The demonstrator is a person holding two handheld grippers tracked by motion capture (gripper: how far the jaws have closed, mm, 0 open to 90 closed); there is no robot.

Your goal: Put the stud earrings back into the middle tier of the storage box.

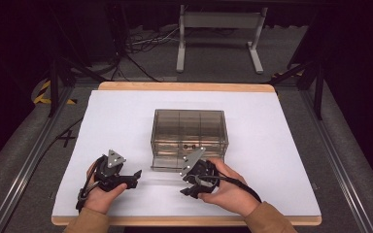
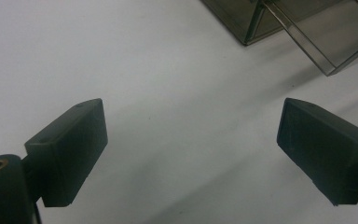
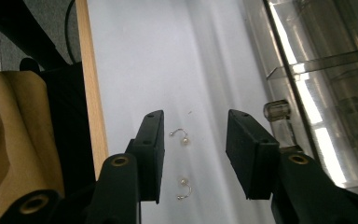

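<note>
A person sits at the desk (image 1: 126, 104), which is spread with a white sheet, holding a claw in each hand. In the high view the left claw (image 1: 134, 177) rests low on the sheet near the front edge, off to the left of a smoky clear drawer box (image 1: 189, 131) that stands in the middle of the desk. Its jaws are spread wide with nothing between them; the left gripper view looks past them at bare white sheet, with a corner of the box and a clear drawer (image 2: 326, 39) pulled out of it showing at the top right. The right claw (image 1: 188, 189) sits just in front of the box, tipped toward the sheet, the hand wrapped round its back. Its jaws also stand apart, gripping nothing. Between them, in the right gripper view, two small pearl earrings lie on the white sheet: one earring (image 3: 181, 135) farther out along the jaws, the other earring (image 3: 184, 188) closer in, both loose and not touching either jaw. To the right of that claw the clear front of the box rises, with a small round drawer knob (image 3: 277, 110) just beside the outer jaw. The desk's wooden edge (image 3: 91, 88) runs along the left.
</note>
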